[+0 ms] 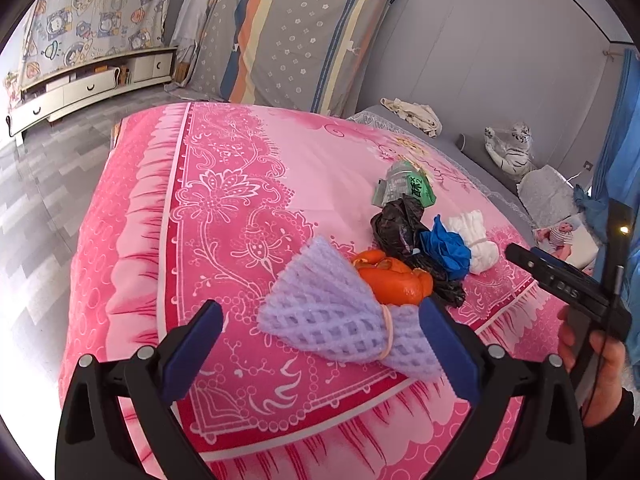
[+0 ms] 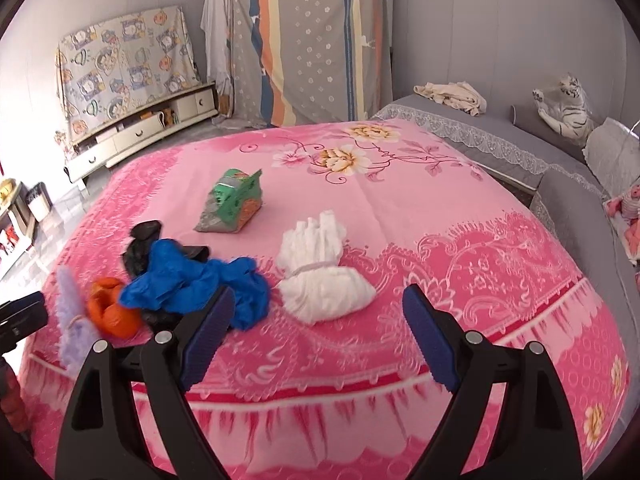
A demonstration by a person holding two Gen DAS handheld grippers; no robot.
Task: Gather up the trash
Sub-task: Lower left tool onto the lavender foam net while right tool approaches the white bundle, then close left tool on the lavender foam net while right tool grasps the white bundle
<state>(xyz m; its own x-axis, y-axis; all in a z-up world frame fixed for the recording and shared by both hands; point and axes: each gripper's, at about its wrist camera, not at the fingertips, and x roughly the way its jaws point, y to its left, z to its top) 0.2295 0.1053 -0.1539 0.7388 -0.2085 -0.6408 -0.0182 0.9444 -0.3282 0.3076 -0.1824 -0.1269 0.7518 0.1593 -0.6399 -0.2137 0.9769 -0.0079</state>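
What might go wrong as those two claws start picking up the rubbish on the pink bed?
The orange peel rests against the purple foam net, so the open left gripper may knock it away. The blue glove lies tangled over the black bag; the open right gripper might drag both.
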